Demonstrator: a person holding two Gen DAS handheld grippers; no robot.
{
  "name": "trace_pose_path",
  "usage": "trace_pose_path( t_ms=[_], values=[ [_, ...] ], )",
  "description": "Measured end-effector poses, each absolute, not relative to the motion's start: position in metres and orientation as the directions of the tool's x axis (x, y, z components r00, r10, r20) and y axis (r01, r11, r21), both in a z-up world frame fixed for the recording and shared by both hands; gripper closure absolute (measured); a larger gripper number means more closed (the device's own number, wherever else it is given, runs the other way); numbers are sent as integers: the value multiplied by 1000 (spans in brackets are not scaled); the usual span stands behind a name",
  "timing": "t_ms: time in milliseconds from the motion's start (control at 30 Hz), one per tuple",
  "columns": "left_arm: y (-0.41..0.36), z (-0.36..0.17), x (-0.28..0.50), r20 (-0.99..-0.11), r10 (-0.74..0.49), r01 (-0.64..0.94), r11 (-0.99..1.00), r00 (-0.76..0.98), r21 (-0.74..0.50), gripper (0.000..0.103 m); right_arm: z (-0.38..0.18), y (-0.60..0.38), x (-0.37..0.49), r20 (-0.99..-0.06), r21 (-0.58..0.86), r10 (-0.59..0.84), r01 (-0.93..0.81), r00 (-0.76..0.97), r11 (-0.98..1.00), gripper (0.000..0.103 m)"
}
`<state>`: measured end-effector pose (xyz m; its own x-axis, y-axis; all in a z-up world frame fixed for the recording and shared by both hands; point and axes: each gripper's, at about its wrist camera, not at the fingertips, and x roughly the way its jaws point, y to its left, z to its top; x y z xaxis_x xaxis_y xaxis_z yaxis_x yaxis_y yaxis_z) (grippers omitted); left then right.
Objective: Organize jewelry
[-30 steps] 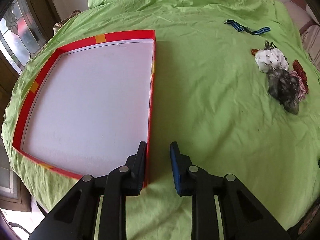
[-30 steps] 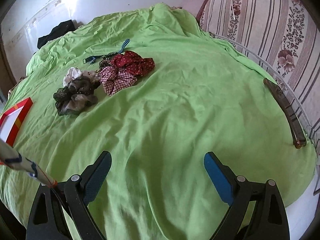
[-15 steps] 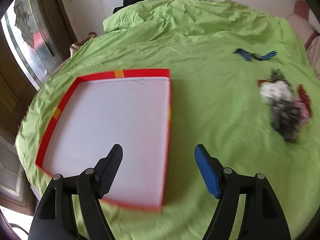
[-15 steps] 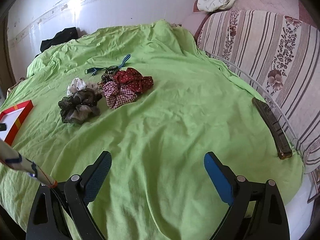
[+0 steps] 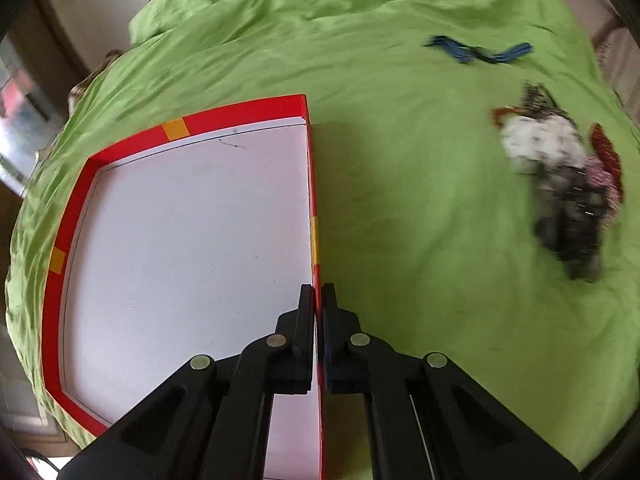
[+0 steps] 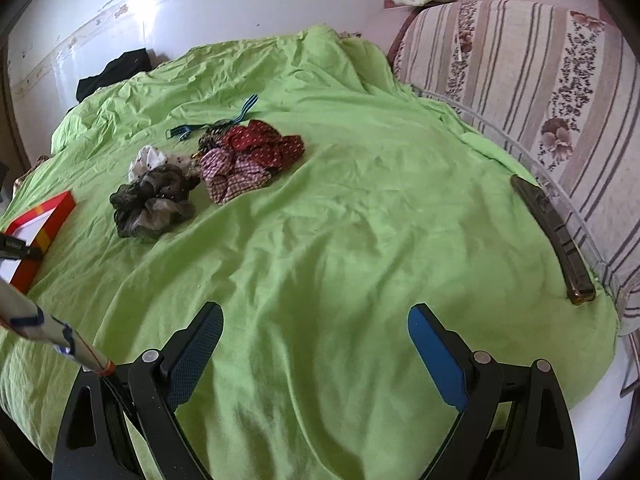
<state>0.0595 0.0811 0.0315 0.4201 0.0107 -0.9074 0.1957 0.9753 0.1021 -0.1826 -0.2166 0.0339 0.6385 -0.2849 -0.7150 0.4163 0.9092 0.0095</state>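
A shallow red box [image 5: 80,184] with a white floor lies on the green bedspread. My left gripper [image 5: 318,296] is shut on the box's right wall, one finger inside and one outside. A pile of scrunchies [image 5: 560,176] lies to the right: white, grey-black, red and checked. In the right wrist view the pile [image 6: 200,176] is at the far left, with the box's corner [image 6: 44,224] at the left edge. A blue striped band [image 6: 216,124] lies behind the pile. My right gripper [image 6: 316,340] is open and empty above bare bedspread.
A long dark brown hair clip [image 6: 552,240] lies at the bed's right edge beside a striped floral cushion [image 6: 540,80]. A black cloth [image 6: 112,72] lies at the far end by the wall. A window [image 5: 20,120] is on the left.
My left gripper, open half a second ago above the box's near right corner, has come down and shut on the box's right wall. My right gripper stayed open and tilted slightly.
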Motion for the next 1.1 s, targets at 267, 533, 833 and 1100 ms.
trace_pose_path(
  t_ms=[267,533,833,1100],
  values=[
    [65,56,43,-856,13,182,975,517,125,98,60,-213,-186,-659,-8,-313,410,683,912,7],
    [72,110,-19,-787,-160,147,985,596,-88,50,106,-211,-175,-566,48,-302,396,767,917,10],
    [50,122,-75,-758,-287,196,958,586,-210,48,156,-215,-175,-475,334,-115,299,872,894,15],
    [38,122,-99,-753,-250,227,964,608,-137,48,154,-219,-179,-469,429,-84,310,879,849,15]
  ],
)
